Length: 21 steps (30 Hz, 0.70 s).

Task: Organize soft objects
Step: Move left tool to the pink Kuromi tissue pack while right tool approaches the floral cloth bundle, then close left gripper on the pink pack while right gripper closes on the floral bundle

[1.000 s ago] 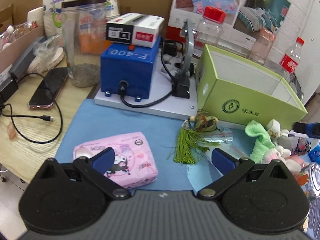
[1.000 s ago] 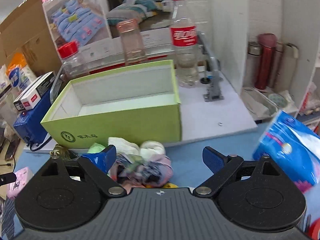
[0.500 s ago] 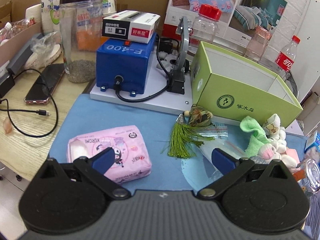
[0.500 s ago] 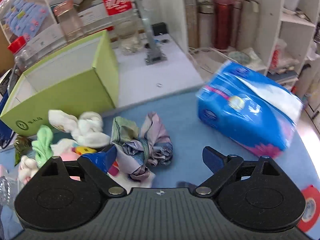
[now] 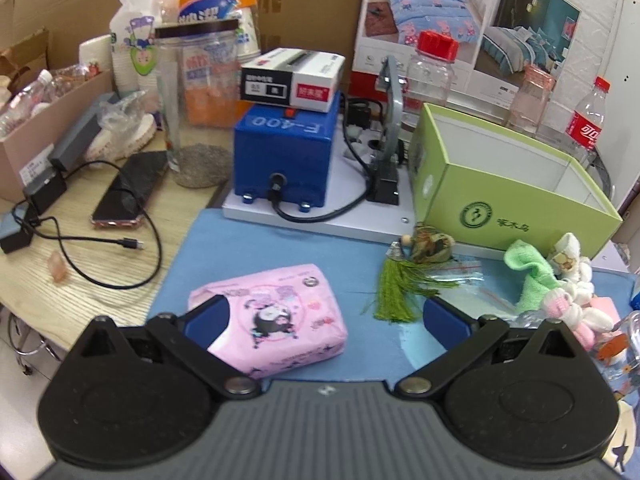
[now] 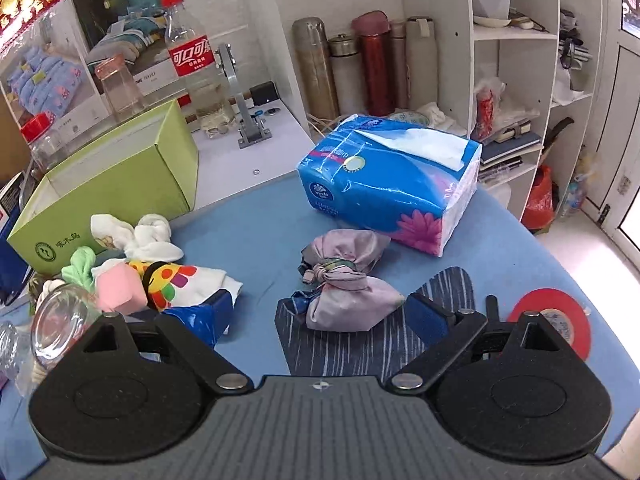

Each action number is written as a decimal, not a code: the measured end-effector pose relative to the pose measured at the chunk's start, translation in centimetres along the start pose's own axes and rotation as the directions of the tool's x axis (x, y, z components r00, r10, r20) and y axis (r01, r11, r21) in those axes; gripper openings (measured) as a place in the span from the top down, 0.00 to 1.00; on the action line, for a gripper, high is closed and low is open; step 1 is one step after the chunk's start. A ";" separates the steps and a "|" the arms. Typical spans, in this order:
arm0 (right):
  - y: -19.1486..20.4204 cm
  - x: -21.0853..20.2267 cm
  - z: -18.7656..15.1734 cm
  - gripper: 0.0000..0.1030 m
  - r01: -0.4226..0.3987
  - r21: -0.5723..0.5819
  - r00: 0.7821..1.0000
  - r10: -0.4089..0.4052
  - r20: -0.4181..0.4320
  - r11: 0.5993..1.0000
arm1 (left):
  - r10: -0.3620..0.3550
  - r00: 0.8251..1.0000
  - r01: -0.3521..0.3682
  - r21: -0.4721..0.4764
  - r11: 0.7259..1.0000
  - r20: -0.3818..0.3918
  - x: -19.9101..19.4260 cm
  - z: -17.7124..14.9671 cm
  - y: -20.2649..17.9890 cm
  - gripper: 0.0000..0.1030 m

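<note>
The left gripper (image 5: 326, 318) is spread wide above the pink soft tissue pack (image 5: 276, 316); the right gripper (image 6: 322, 314) is spread wide above the knotted lilac cloth bundle (image 6: 344, 284).

Pink pack (image 5: 276, 320) — perhaps cartoon-printed

Left wrist view: low over blue mat (image 5: 280, 248), facing green box (image 5: 516, 216) from its left front, near.
Right wrist view: low over same mat, box (image 6: 120, 184) to its left.
Shared: box, sock pile (image 5: 568, 292) (image 6: 132, 236) before it.
</note>
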State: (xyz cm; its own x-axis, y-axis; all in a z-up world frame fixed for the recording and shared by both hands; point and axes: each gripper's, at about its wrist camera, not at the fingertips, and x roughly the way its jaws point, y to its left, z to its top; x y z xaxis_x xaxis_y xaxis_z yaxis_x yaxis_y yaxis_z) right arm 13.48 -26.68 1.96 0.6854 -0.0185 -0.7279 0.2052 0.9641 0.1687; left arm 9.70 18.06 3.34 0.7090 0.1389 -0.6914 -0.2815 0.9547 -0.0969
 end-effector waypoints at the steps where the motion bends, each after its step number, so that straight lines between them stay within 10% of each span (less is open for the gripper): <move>1: 0.0 0.7 0.0 0.22 0.021 0.000 1.000 -0.021 0.009 1.000 | 0.003 1.000 -0.003 0.004 1.000 0.004 0.0 0.0 0.3 0.00; 7: 0.6 4.6 -0.7 0.22 0.137 -0.057 0.990 -0.139 -0.028 0.989 | -0.075 0.997 0.068 0.201 0.977 0.025 1.1 -0.5 1.2 0.01; 18: 0.7 4.6 -1.9 0.19 0.121 -0.128 0.992 -0.117 0.041 0.984 | -0.155 0.964 0.259 0.623 0.738 -0.217 7.7 -0.2 4.3 0.01; 21: 0.8 4.7 -1.9 0.19 0.112 -0.134 0.994 -0.108 0.032 0.985 | -0.209 0.930 0.353 0.575 0.738 -0.302 9.2 0.7 5.4 0.01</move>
State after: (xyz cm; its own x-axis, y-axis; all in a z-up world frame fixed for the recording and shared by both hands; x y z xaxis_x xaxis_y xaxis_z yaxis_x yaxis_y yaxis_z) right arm 15.54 -25.52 -2.54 0.6811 -0.1312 -0.7204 0.1851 0.9827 -0.0040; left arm 15.17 24.67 -3.07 0.5232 -0.1502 -0.8388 0.4145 0.9049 0.0965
